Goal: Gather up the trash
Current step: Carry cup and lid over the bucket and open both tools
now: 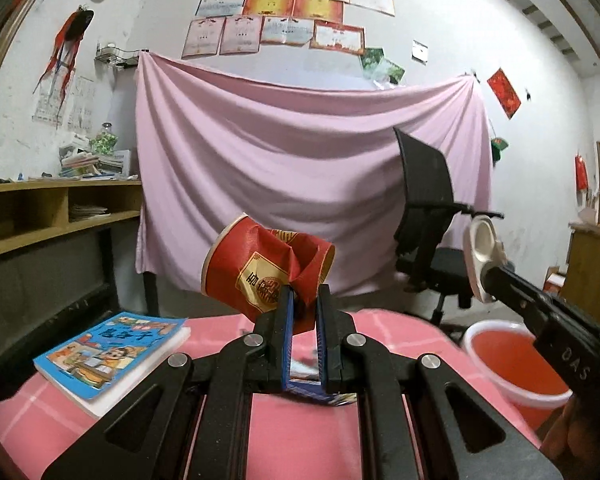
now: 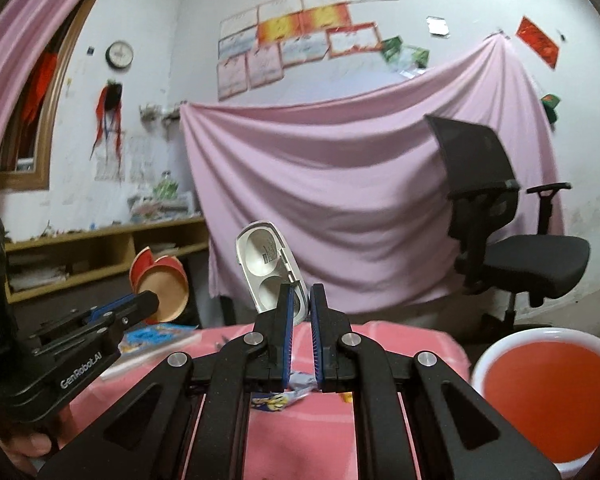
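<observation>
My left gripper (image 1: 304,296) is shut on a crushed red paper cup (image 1: 268,268), held up above the pink table (image 1: 300,432). From the right wrist view the same cup (image 2: 162,284) shows its open mouth, pinched by the left gripper (image 2: 150,300). My right gripper (image 2: 301,296) is shut on the edge of a white moulded plastic tray (image 2: 266,264), also lifted off the table. In the left wrist view that tray (image 1: 482,258) and the right gripper (image 1: 492,278) hang over a red bucket with a white rim (image 1: 516,364).
The bucket (image 2: 548,396) stands on the floor just past the table's right edge. A children's book (image 1: 108,354) lies at the table's left. A small printed wrapper (image 2: 284,396) lies on the table under my right gripper. A black office chair (image 2: 500,232) stands before a pink sheet.
</observation>
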{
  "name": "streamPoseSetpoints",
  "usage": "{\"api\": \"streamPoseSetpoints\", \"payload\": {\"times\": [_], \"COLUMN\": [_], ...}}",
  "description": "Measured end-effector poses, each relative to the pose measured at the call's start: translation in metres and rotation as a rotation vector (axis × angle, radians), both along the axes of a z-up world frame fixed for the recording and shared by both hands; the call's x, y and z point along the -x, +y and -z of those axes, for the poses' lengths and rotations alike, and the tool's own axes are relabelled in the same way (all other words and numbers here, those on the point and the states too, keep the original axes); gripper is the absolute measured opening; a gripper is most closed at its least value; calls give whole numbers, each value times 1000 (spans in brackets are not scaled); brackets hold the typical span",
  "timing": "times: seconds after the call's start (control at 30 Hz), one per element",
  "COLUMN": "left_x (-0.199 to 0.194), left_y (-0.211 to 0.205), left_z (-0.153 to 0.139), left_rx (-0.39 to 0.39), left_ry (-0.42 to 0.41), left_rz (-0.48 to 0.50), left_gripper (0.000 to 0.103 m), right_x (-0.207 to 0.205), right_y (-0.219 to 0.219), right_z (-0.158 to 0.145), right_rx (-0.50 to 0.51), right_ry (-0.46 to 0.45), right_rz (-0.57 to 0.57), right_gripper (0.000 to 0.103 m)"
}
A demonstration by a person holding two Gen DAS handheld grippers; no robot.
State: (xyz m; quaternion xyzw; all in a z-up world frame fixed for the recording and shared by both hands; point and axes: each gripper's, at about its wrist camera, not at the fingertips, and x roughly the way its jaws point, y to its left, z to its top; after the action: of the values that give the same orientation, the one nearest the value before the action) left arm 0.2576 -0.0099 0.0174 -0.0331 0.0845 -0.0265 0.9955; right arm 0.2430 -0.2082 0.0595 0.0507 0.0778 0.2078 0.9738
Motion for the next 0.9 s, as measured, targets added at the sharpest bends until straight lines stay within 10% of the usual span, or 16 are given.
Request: {"api": "streamPoseSetpoints", "payload": {"times": [0.4,0.9], "left_x": [-21,-72], "left_y": [-102,-209], "left_z": [-12,-9], "left_rx": [-70,-39], "left_ry": [17,236], "left_rz": [133,436], "left_gripper": [8,8], "right_x": [2,-13], "right_y": [-95,-194], "right_z": [9,30], "right_rx": [-74,-264], "right_ry": [50,255], "right_rz": [223,421], "right_gripper": [7,7]}}
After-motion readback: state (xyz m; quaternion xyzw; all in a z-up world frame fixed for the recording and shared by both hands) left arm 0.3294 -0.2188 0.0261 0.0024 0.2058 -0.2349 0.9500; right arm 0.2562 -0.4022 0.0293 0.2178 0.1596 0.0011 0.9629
